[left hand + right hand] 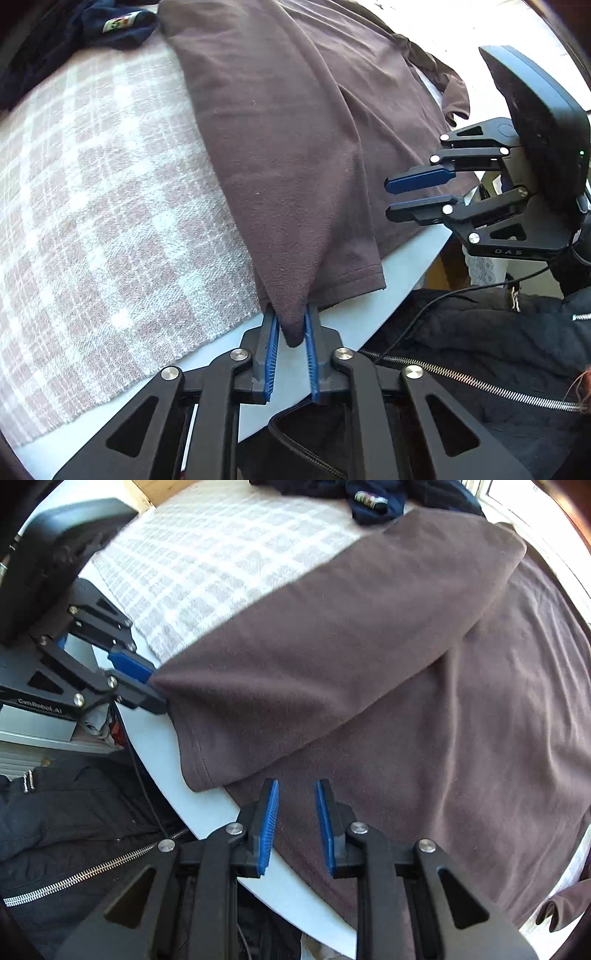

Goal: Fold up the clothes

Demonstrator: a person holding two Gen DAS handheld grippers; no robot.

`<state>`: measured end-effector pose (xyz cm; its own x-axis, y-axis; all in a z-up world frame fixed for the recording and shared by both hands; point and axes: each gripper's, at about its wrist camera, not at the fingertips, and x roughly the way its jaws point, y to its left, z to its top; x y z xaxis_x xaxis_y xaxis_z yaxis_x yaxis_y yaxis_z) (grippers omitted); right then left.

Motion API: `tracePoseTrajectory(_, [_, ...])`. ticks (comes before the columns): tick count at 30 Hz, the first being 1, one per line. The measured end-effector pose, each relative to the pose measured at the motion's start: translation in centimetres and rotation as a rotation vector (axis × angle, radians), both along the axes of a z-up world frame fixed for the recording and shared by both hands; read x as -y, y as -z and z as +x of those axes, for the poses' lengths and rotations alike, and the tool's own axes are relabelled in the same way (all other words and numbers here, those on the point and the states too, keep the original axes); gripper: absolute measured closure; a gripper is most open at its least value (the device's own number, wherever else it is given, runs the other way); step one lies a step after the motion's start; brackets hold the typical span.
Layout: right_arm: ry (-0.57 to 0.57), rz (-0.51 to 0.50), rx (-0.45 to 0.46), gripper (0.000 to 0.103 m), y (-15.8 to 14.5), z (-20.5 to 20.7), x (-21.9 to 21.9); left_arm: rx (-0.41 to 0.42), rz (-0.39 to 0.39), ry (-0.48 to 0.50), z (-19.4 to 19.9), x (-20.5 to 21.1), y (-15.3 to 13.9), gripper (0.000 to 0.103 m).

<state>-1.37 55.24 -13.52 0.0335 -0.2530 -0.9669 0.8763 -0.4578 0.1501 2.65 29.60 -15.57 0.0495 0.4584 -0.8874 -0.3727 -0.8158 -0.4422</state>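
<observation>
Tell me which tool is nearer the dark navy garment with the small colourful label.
Left. The left tool grips the brown shirt beside the checked side; the right tool hovers farther from the navy garment.

Left gripper (289, 325) clamped on a bunched corner of the brown garment (295, 147) at the table's near edge, blue pads (272, 354) pressing the cloth from both sides, black linkage arms splayed behind. Right gripper (296, 794) held just above the same garment, jaws parted with nothing between them, fingertips level and pointing forward. In the left wrist view, right gripper seen side-on, possibly tilted slightly downward.
</observation>
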Motion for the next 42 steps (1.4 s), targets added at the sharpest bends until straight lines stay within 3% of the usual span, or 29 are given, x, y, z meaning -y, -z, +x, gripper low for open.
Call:
tracePoseTrajectory(4, [-0.029,-0.087,-0.01,0.082,-0.8,-0.9,3.0,-0.027,0.034,-0.016,-0.4,0.4,-0.8,0.073])
tracePoseTrajectory(8, [-0.072,0.048,-0.057,0.081,2.0,-1.1,5.9,-0.023,0.011,0.011,-0.3,0.5,0.2,0.073])
tracePoseTrajectory(13, [-0.03,0.043,-0.135,0.081,-1.1,-3.8,6.3,-0.008,0.056,-0.071,-1.2,1.9,0.9,0.066])
tracePoseTrajectory(19, [-0.05,0.02,-0.287,0.08,-4.7,-9.5,7.1,-0.077,-0.062,-0.085,-1.4,0.7,0.8,0.065])
tracePoseTrajectory(25, [-0.235,-0.014,-0.409,0.079,-7.1,-18.5,7.6,-0.062,-0.086,-0.213,-1.5,-0.1,1.1,0.057])
tracePoseTrajectory(28, [-0.384,-0.025,-0.383,0.075,-8.4,-20.9,8.6,-0.055,-0.097,-0.275,-1.2,-0.9,1.2,0.055])
tracePoseTrajectory(31, [-0.523,0.025,-0.355,0.061,-6.9,-21.1,10.9,-0.043,-0.116,-0.343,-1.0,-1.3,1.3,0.055])
tracePoseTrajectory(36, [-0.75,0.121,-0.306,0.061,-3.7,-20.9,15.0,-0.009,-0.126,-0.466,-0.8,-1.2,1.6,0.054])
tracePoseTrajectory(42, [-1.004,0.233,-0.245,0.06,0.0,-20.5,19.6,-0.003,-0.152,-0.545,-0.6,-1.2,1.9,0.054])
